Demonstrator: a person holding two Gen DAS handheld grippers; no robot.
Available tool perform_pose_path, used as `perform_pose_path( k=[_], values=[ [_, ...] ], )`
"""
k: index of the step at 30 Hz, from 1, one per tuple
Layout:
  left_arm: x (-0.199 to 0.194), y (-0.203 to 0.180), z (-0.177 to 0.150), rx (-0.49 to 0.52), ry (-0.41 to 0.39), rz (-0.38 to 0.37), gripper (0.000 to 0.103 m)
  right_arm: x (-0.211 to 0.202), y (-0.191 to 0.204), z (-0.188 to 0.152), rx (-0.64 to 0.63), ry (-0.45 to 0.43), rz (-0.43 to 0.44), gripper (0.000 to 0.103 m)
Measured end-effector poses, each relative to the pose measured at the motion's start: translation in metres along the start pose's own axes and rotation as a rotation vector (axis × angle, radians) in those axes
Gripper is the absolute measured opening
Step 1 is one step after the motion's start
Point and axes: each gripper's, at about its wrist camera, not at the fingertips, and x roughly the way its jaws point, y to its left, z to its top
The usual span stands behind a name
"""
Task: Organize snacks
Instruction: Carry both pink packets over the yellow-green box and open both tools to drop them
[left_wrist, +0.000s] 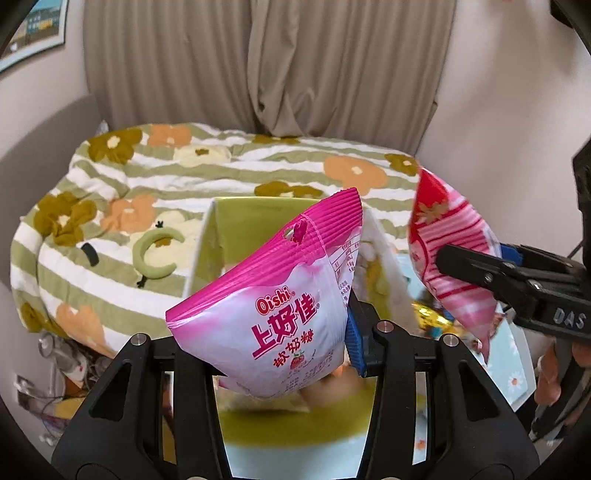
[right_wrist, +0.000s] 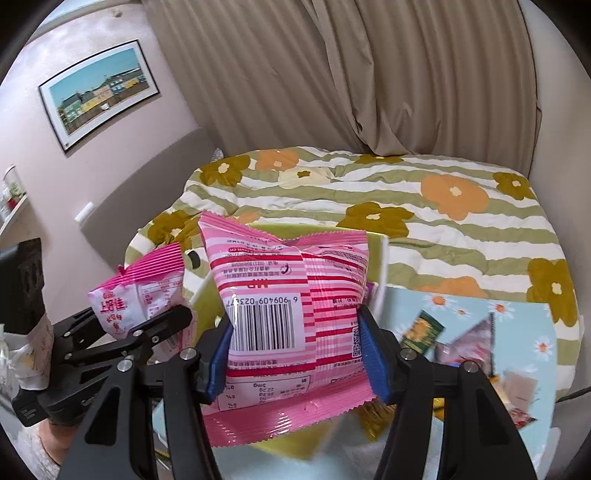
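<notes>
My left tongs clamp a glossy crimped magenta candy pouch; my right tongs clamp a striped pink foil packet, both above the green-lined box.

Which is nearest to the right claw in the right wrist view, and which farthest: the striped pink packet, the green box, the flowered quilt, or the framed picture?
1. Striped pink packet: clamped in the right claw.
2. Green box: just behind the packet.
3. Flowered quilt: beyond the box, on the bed.
4. Framed picture: far left wall.
</notes>
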Motion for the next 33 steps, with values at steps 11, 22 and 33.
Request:
perform_pose_path(
  k=[11,22,33],
  values=[
    [0.108,0.041,0.028,-0.024,0.209,-0.066,0.041,0.067,0.004,0.015,0.107,0.075,-0.111,0.056],
    [0.112,0.043,0.015,0.005,0.238,0.013,0.101,0.087,-0.010,0.015,0.127,0.117,-0.132,0.056],
    [0.070,0.049,-0.011,-0.053,0.229,0.024,0.101,0.091,-0.006,0.024,0.069,0.146,-0.109,0.056]
  ],
)
